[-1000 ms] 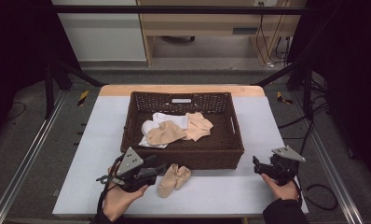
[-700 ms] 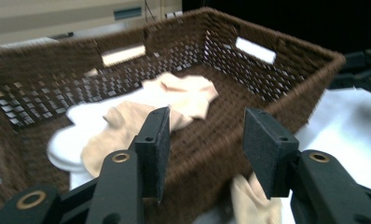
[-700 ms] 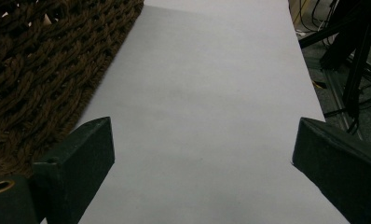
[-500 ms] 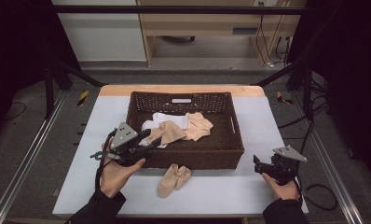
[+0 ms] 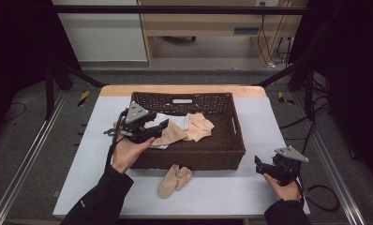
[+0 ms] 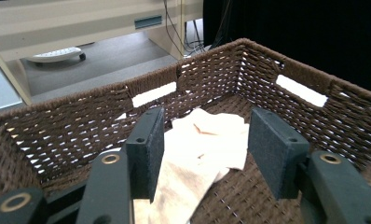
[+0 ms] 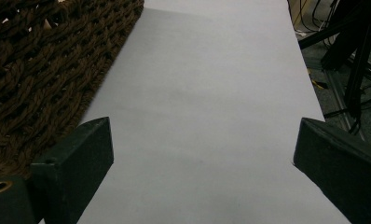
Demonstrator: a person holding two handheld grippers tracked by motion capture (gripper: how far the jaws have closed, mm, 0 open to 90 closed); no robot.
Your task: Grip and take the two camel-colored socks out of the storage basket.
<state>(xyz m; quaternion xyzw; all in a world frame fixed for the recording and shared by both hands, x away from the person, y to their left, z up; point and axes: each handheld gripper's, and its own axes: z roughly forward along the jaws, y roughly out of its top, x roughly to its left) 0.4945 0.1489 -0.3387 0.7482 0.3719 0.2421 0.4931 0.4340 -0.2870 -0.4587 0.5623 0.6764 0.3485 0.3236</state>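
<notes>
Over the wicker basket point(image 5: 231, 145), left gripper point(image 5: 157, 127) hovers, fingers spread and empty, above the beige socks point(image 6: 197, 154) inside. Lower straight, pinch one sock mid-fold, avoid the weave. Right gripper point(image 5: 262, 166) idles on the counter point(image 7: 211, 93), fingers wide apart.

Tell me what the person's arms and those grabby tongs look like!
The person wears black long sleeves. Each hand holds black tongs with a grey three-cornered plate on top: the left tongs and the right tongs. Up close, the left tongs' pads are flat, dark rectangles with small screws, on arms with brass-coloured rivets. A black cable trails from the left tongs.
</notes>
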